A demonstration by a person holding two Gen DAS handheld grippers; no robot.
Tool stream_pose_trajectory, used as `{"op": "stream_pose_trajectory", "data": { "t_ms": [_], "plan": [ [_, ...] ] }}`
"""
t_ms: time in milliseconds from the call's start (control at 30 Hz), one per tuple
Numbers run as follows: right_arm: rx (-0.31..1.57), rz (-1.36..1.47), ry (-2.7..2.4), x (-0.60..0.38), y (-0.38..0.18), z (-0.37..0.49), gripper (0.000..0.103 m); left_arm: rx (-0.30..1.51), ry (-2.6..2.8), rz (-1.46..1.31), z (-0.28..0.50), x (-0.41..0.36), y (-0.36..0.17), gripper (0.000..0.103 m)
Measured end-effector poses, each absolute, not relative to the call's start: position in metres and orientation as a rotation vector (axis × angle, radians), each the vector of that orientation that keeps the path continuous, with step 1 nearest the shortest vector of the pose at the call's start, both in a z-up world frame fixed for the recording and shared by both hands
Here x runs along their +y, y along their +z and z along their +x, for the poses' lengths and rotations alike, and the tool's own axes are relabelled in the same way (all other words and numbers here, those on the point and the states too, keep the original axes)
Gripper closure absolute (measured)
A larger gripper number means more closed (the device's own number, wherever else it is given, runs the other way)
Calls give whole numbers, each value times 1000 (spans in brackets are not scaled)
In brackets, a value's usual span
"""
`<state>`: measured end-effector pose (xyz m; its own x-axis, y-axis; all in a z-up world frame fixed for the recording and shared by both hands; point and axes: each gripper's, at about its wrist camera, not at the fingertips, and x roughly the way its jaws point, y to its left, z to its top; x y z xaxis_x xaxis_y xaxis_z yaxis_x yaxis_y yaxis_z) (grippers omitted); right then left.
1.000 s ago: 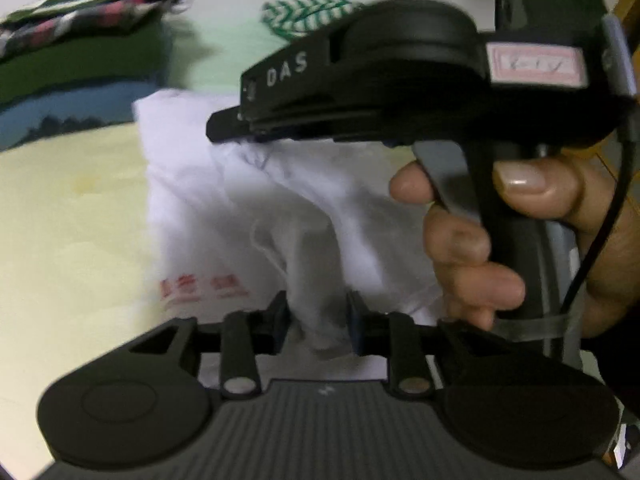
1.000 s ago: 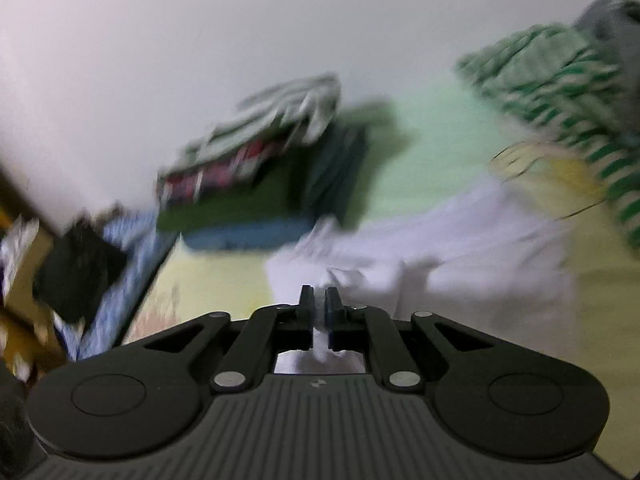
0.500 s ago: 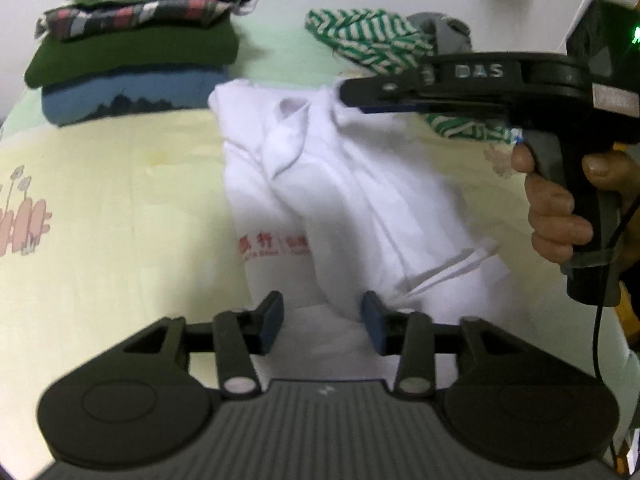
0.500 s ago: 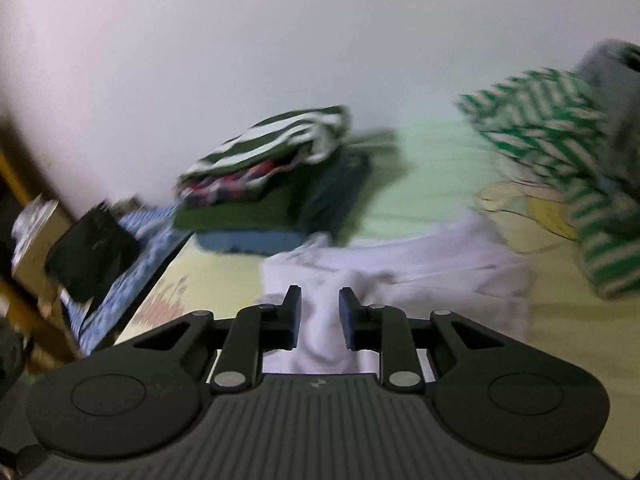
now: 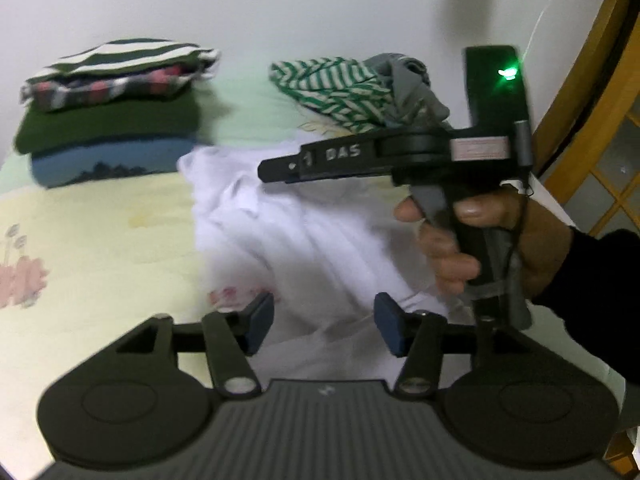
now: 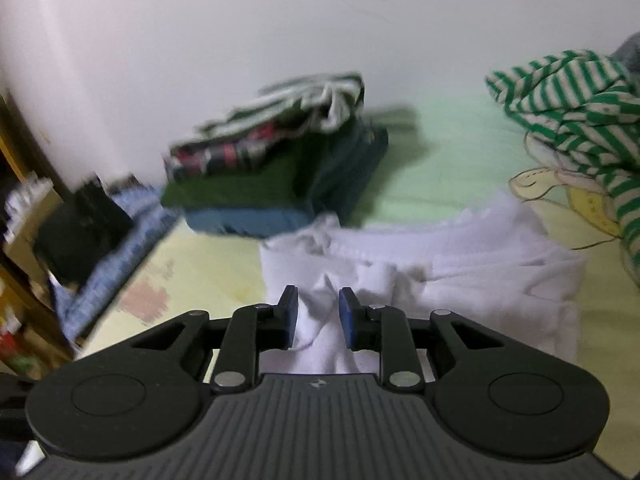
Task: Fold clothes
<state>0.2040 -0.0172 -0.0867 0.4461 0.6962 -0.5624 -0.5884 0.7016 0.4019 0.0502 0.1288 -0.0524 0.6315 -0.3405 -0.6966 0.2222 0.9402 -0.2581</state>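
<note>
Left wrist view shows the white garment (image 5: 320, 240) lying crumpled on the bed (image 5: 100, 232), in the middle of the picture, with some red printed marks near its lower left part. The left gripper (image 5: 324, 322) stands low over the near edge of this garment with its blue pads wide apart, released, and the cloth is seen in the gap between them. To the right, a hand (image 5: 492, 240) in a dark sleeve holds the handle of the right gripper (image 5: 276, 170), which is seen from the side; it points to the left and is level, above the far part of the garment. The fingers wrap around the grip and the thumb lies across the top of it.

From the right wrist view, the right gripper (image 6: 318, 316) has its pads parted, with a raised fold of the white garment (image 6: 460, 272) between them; whether the pads touch the cloth cannot be told.

Behind the garment, a stack of folded clothes (image 5: 112, 116) rests on the bed by the white wall. Further to the right is an unfolded green striped garment (image 5: 336, 88) with a grey one (image 5: 412, 92) just beside it.
</note>
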Motion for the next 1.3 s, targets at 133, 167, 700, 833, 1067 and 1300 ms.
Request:
{"op": "stream_pose_trajectory", "data": {
  "t_ms": [133, 167, 700, 833, 1067, 1300],
  "plan": [
    [793, 131, 798, -7, -93, 202, 75, 866, -290, -163, 64, 122, -67, 45],
    [799, 124, 798, -5, -94, 202, 73, 882, -284, -175, 67, 122, -72, 45],
    [757, 193, 633, -60, -87, 198, 99, 843, -397, -153, 50, 112, -63, 53],
    [769, 105, 485, -79, -88, 194, 90, 851, -414, -109, 48, 99, -64, 50],
    [780, 99, 702, -62, -76, 157, 70, 840, -380, -73, 54, 107, -60, 42],
    [782, -84, 699, -48, -91, 131, 96, 847, -359, -83, 61, 123, -56, 40]
  ]
}}
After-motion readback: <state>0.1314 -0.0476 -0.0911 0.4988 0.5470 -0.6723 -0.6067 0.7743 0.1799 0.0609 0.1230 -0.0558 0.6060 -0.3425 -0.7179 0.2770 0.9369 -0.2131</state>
